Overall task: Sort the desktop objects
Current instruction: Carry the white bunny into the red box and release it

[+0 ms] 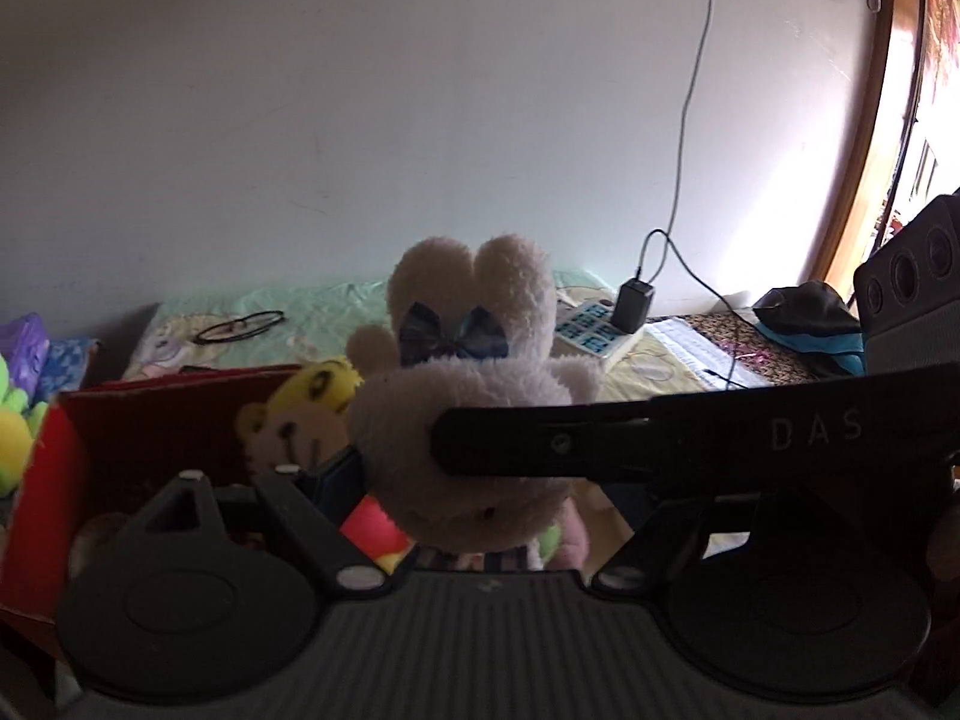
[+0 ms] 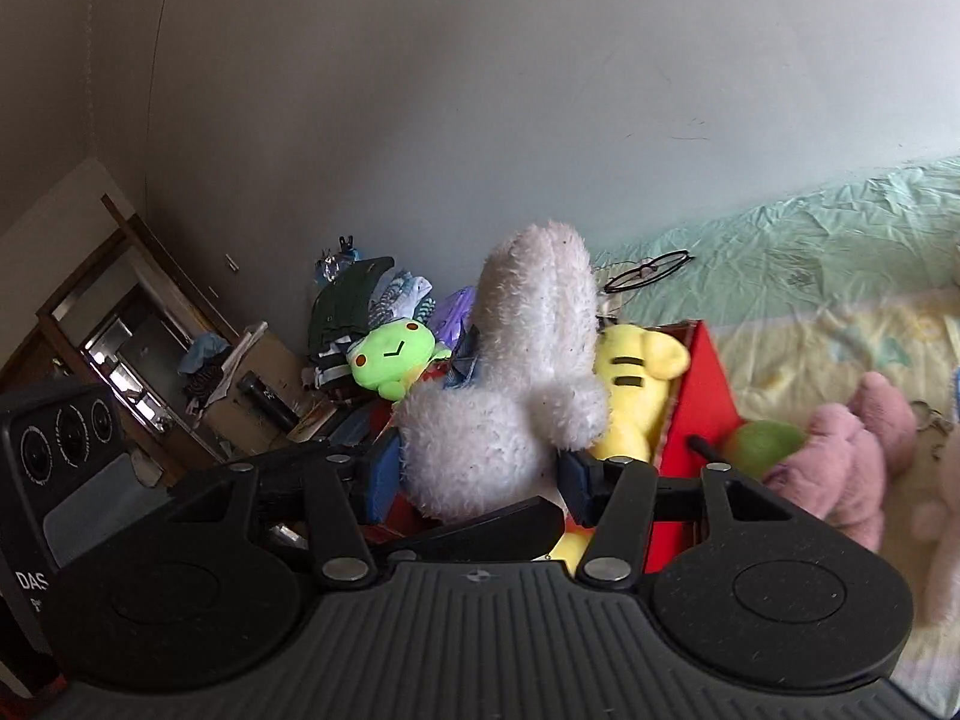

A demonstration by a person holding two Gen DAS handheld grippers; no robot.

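Here, both grippers clamp one white plush rabbit (image 1: 474,420) above an open red box (image 1: 150,426) that stands on a bed with a pale green sheet (image 2: 810,240). The right gripper (image 2: 480,468) presses its blue pads into the rabbit's round lower body, ears pointing up and away along the fingers. The left gripper (image 1: 408,468) holds the same toy from the other side, one finger of the right gripper lying across the toy in that view (its own far finger is hidden). The box lies just below and beyond the toy, already holding a yellow plush (image 2: 636,372). A green plush (image 2: 390,354) sits beyond the box; a pink plush (image 2: 852,450) lies beside it on the bedding.
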